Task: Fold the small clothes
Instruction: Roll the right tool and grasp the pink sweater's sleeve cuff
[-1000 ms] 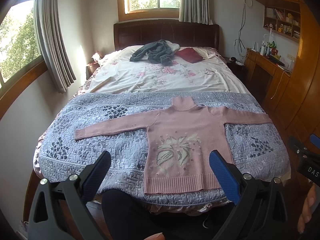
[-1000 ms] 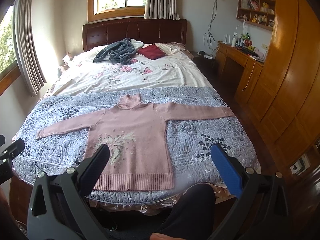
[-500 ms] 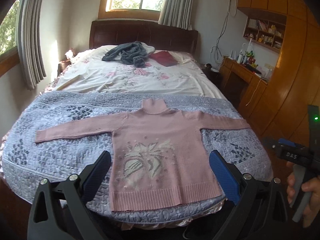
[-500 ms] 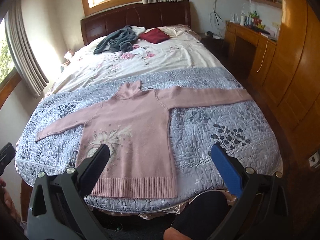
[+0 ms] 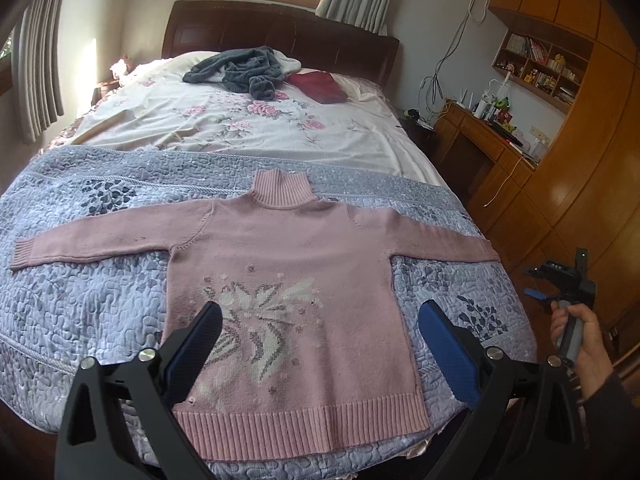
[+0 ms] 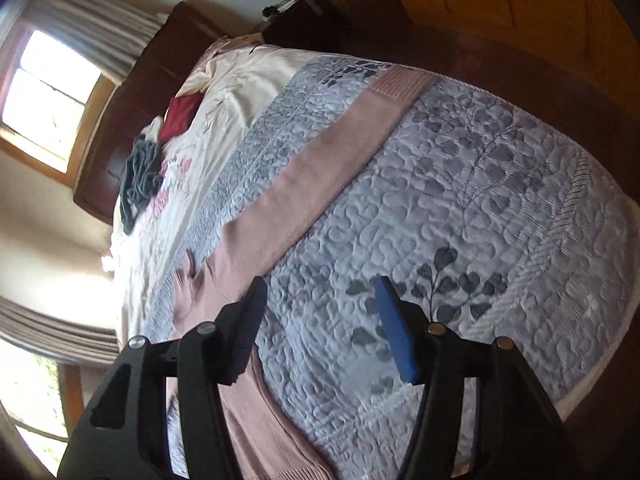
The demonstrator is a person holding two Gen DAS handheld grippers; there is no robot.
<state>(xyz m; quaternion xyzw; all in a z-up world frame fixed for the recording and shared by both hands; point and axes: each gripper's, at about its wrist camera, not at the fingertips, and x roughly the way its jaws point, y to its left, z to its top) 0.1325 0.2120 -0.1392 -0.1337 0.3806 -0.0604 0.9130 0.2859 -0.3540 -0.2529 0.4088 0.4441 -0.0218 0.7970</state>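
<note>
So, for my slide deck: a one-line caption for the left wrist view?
Open left gripper above a pink sweater spread flat on the quilted bed.

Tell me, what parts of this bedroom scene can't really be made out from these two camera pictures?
- Pink sweater: its underside is hidden in both views; the right wrist view cuts its body off.
- Shelf items, left wrist view: too small to identify.
- Grey garment, right wrist view: blurred and crumpled, type unclear.
- Floor near the bed's foot: blocked by the left gripper.
</note>
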